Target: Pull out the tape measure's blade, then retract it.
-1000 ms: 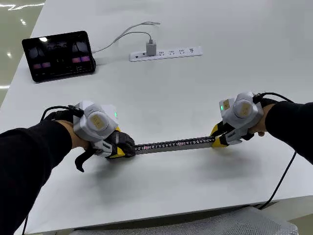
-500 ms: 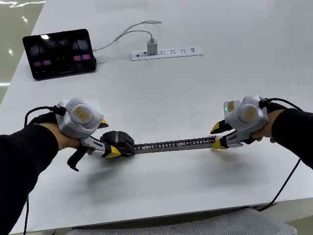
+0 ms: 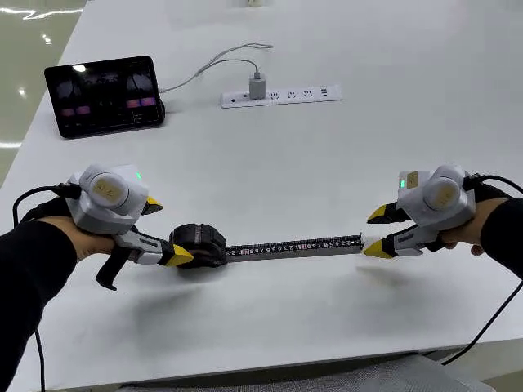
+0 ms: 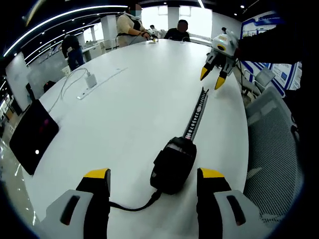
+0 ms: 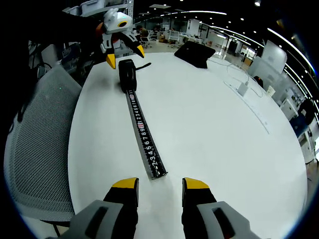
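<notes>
A black tape measure case (image 3: 198, 243) lies on the white table (image 3: 270, 171) with its blade (image 3: 294, 246) pulled out to the right. My left gripper (image 3: 167, 230) stands open just left of the case, and its own view shows the case (image 4: 173, 164) lying just ahead of the yellow-tipped jaws (image 4: 154, 175). My right gripper (image 3: 377, 232) is open a short way right of the blade's end, not touching it. In the right gripper view the blade (image 5: 144, 134) ends just in front of my open right gripper (image 5: 160, 185), and the case (image 5: 126, 74) sits far off beside the left gripper (image 5: 122, 52).
A dark tablet (image 3: 104, 95) stands at the back left. A white power strip (image 3: 282, 95) with a charger and cable lies behind the work. A grey mesh chair (image 5: 42, 129) sits at the table's near edge. People sit at the far end (image 4: 130, 25).
The left gripper has let go of the case and drawn back left. The right gripper has released the blade's end and moved right. The blade stays pulled out on the table.
</notes>
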